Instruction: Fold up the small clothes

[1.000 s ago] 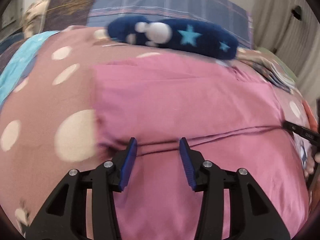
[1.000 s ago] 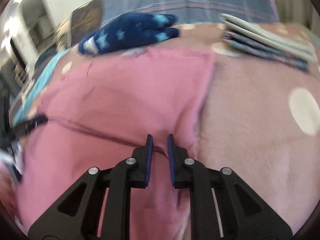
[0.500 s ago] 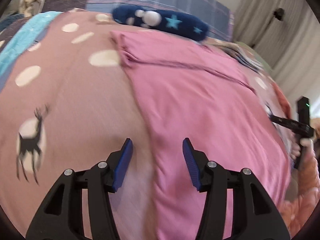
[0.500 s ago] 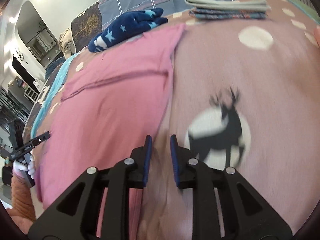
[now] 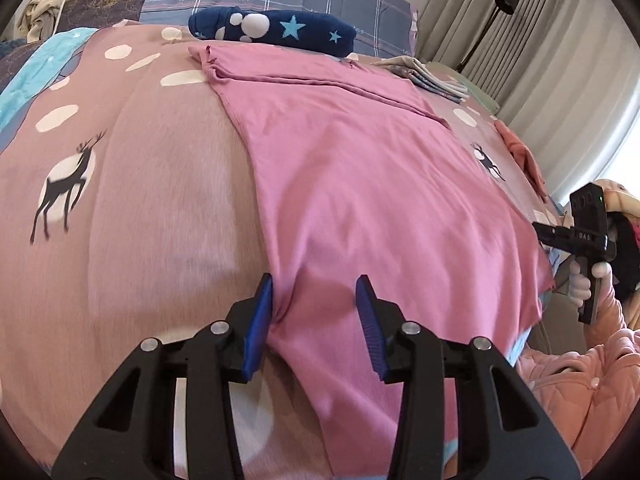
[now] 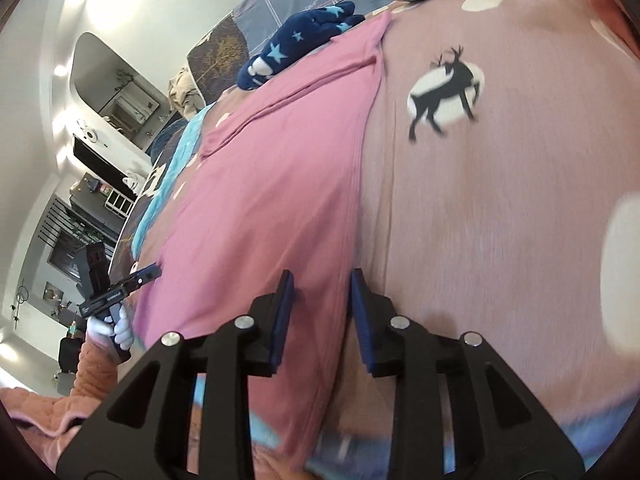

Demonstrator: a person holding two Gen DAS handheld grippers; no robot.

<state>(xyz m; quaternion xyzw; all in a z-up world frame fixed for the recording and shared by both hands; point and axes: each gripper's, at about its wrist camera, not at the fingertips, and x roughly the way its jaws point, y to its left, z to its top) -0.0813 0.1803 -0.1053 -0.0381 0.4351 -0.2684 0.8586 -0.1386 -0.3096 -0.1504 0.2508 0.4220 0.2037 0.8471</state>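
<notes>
We had drawn both grippers back from the far fold line to the near edge of the pink garment, which lay flat on the bed with its far end folded over. The left gripper straddled the near left hem, jaws part open and just narrowed, the left pad touching cloth but nothing clamped. The right gripper sat over the near right hem, jaws just widened, cloth between them, unheld. We judged the first fold complete and a new grasp at the near corners next.
</notes>
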